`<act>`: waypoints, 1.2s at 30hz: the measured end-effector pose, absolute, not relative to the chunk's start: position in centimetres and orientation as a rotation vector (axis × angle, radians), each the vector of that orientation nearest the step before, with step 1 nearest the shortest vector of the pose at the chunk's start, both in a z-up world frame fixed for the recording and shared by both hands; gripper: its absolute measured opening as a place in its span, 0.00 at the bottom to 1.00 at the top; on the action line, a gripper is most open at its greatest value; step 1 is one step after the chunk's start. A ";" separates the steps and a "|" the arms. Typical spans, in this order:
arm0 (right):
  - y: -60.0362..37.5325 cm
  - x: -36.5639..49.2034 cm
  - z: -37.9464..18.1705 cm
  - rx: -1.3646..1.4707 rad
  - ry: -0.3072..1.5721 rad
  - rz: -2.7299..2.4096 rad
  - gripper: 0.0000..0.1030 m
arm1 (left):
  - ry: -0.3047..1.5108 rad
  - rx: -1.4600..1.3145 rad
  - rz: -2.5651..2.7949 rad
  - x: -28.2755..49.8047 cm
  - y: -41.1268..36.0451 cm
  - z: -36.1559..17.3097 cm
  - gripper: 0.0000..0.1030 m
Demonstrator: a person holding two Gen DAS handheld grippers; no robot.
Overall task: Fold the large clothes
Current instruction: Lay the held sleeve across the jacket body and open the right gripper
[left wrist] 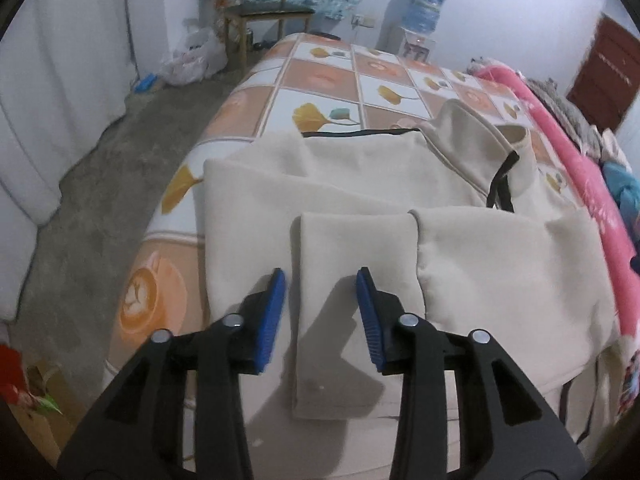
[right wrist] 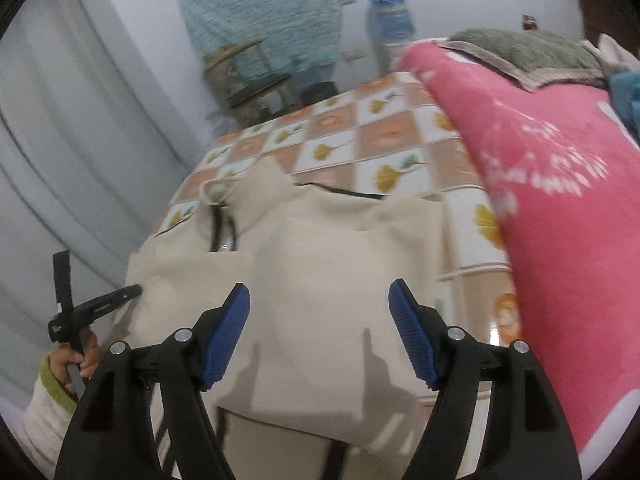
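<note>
Both sleeves folded in, I am hovering the left hand-held gripper [left wrist: 321,316] and the right hand-held gripper [right wrist: 319,334], open and empty, above the jacket [left wrist: 360,184]; next, grasping its hem.

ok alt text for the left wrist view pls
A cream jacket lies spread on a table with a tiled-pattern cloth, both sleeves folded across its front. The left tool hovers open over one sleeve cuff, gripping nothing.
</note>
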State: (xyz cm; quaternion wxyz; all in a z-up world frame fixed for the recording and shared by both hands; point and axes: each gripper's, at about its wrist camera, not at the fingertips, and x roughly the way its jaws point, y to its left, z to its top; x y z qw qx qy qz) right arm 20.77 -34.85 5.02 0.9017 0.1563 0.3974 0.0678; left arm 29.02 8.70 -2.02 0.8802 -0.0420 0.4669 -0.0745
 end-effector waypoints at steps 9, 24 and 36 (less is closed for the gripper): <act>-37.3 21.3 3.3 0.381 0.821 0.069 0.68 | 0.793 0.033 -0.149 24.9 7.2 2.3 0.06; -37.6 26.3 -0.4 0.256 0.945 -0.016 0.06 | 0.872 -0.046 -0.085 23.8 10.2 -0.5 0.06; -38.1 25.0 0.6 0.199 0.884 -0.130 0.05 | 0.836 0.021 -0.040 23.3 9.5 -1.3 0.14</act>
